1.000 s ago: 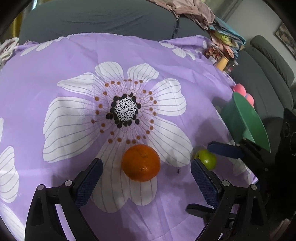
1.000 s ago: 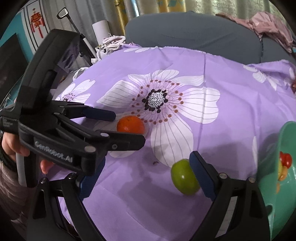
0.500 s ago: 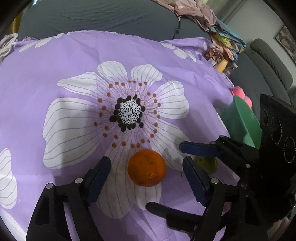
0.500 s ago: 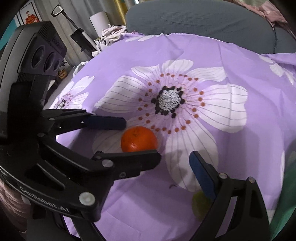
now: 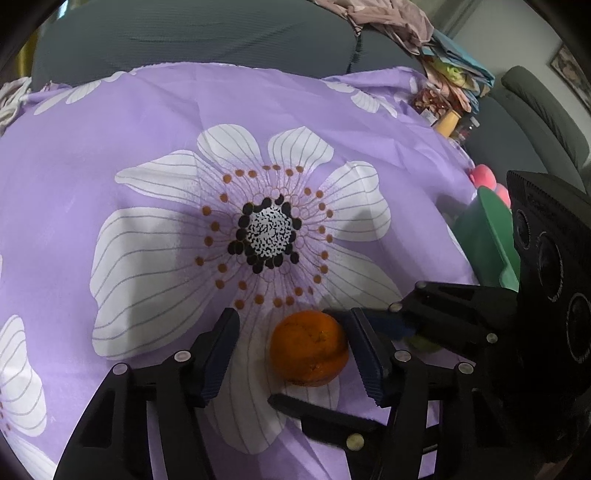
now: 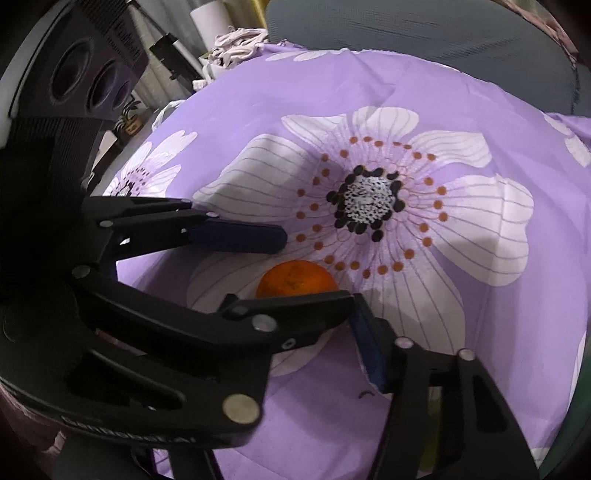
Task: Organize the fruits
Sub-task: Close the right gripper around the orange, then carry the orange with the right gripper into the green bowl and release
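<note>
An orange [image 5: 308,349] lies on the purple flowered cloth [image 5: 147,122] between the fingers of my left gripper [image 5: 291,314]. Its jaws are closing: the right pad is at the orange's side and a gap shows on the left. In the right wrist view the orange [image 6: 295,278] sits behind the left gripper's fingers [image 6: 258,236]. My right gripper [image 6: 295,332] crosses in from the right, its jaws closing. One of its fingers [image 5: 388,325] covers the green fruit [image 5: 421,341], of which only a sliver shows. Whether its pads press on that fruit is hidden.
A green bowl [image 5: 484,240] with pink fruits [image 5: 484,175] behind it stands at the cloth's right edge. A grey sofa [image 5: 184,33] runs along the back, with piled clothes [image 5: 388,14] and clutter around a yellow cup [image 5: 447,122] at the far right.
Both pairs of jaws have narrowed. The right gripper has slid left over the green fruit until its fingers cross the left gripper's. The orange now sits closer between the left pads.
</note>
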`<action>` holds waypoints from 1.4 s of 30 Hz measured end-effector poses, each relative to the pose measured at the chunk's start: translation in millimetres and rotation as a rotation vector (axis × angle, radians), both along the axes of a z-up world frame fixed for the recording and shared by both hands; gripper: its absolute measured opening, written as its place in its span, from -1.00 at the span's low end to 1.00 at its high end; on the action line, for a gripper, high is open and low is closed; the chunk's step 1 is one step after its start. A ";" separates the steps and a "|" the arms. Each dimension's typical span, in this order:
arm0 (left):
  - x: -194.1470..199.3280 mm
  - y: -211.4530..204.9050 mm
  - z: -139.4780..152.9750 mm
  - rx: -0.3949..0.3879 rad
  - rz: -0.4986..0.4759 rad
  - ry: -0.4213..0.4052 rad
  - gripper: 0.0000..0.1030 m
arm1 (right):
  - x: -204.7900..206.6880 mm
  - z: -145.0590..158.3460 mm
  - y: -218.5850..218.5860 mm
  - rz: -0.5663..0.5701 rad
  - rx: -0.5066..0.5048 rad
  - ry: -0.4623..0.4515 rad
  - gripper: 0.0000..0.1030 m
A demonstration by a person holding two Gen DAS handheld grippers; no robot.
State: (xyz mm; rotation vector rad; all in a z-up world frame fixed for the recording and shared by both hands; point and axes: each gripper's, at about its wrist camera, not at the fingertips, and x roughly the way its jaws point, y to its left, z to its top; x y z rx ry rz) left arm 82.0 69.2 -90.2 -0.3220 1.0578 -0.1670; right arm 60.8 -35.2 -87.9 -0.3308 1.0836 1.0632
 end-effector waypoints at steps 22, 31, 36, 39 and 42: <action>-17.2 -4.4 4.2 -0.053 -0.038 -0.012 -0.26 | -12.9 2.8 -7.3 0.051 0.016 -0.050 -0.15; -32.0 -14.6 5.6 -0.063 -0.090 -0.014 -0.25 | -22.1 1.9 -18.9 0.082 0.031 -0.034 -0.14; -39.7 -16.7 2.5 -0.086 -0.101 -0.009 -0.22 | -28.4 -0.4 -23.9 0.099 0.020 -0.049 -0.05; -42.9 -21.3 5.2 -0.066 -0.104 -0.017 -0.22 | -35.6 2.0 -24.3 0.118 0.015 -0.074 -0.16; -45.8 -26.3 7.2 -0.049 -0.114 -0.022 -0.22 | -39.7 3.6 -28.0 0.117 0.017 -0.098 -0.18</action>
